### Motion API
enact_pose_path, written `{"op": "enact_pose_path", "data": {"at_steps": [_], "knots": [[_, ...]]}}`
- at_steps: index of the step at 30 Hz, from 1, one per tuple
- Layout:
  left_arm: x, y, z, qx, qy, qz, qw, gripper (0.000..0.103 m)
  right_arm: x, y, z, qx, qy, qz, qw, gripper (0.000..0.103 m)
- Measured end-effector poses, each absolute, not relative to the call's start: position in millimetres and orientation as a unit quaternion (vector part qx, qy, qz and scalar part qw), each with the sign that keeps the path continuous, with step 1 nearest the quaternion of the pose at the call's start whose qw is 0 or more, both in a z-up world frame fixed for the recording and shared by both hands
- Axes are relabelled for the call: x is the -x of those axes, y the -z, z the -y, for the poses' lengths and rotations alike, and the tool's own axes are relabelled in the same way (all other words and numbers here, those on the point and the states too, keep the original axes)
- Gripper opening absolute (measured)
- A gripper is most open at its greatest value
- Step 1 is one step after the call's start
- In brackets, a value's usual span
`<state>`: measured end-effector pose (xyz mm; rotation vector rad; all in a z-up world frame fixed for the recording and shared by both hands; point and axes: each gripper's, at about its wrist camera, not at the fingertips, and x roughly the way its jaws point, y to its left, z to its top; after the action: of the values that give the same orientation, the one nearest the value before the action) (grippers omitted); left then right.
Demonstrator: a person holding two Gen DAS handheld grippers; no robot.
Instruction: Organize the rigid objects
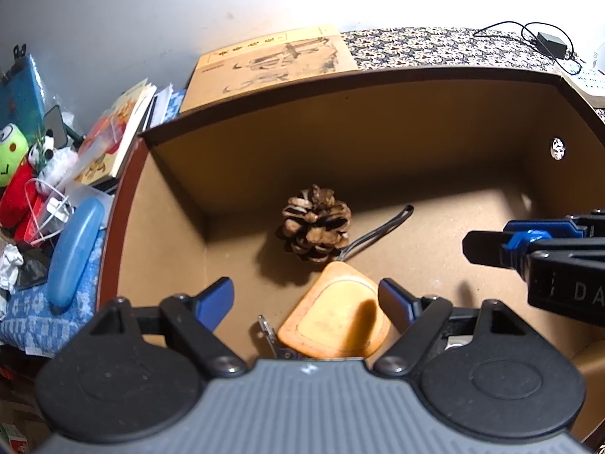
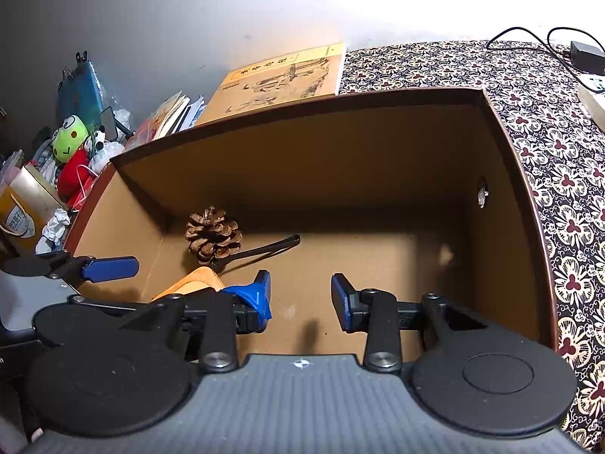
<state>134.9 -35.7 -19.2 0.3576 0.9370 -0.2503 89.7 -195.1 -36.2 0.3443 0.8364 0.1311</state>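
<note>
1. Nearest the lens, the left gripper (image 1: pixel 304 300) hangs with its jaws spread wide and empty, straddling the flat orange-yellow rounded wooden pad (image 1: pixel 334 319) on the floor of the open brown cardboard box (image 1: pixel 264 151).
2. Left of that box, a long blue oval case (image 1: pixel 75 251) and a green frog plush toy (image 1: pixel 13 157) lie among desk clutter, outside the work.
3. Inside the box, just behind the pad, sits a brown pine cone (image 1: pixel 315 223); a dark wrist strap (image 1: pixel 378 230) trails from the pad past it.
4. Right of the pad, the right gripper (image 2: pixel 300 295) hovers over bare box floor, jaws narrowly parted and pinching nothing.
5. My judgement: if the pad is being placed, lift the left gripper straight up, jaws wide, clearing the strap and cone.
</note>
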Motion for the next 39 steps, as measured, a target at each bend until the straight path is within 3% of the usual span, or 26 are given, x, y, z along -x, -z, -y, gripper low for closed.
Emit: {"op": "enact_pose_path", "data": {"at_steps": [22, 39], "knots": [[-61, -70, -31, -0.074, 0.096, -0.384, 0.915, 0.082, -21, -18, 195, -0.179, -0.096, -0.283, 0.937, 0.019], [-10, -56, -59, -0.051, 0.056, -0.435, 0.897, 0.082, 40, -24, 182, -0.165, -0.134, -0.263, 0.941, 0.019]]}}
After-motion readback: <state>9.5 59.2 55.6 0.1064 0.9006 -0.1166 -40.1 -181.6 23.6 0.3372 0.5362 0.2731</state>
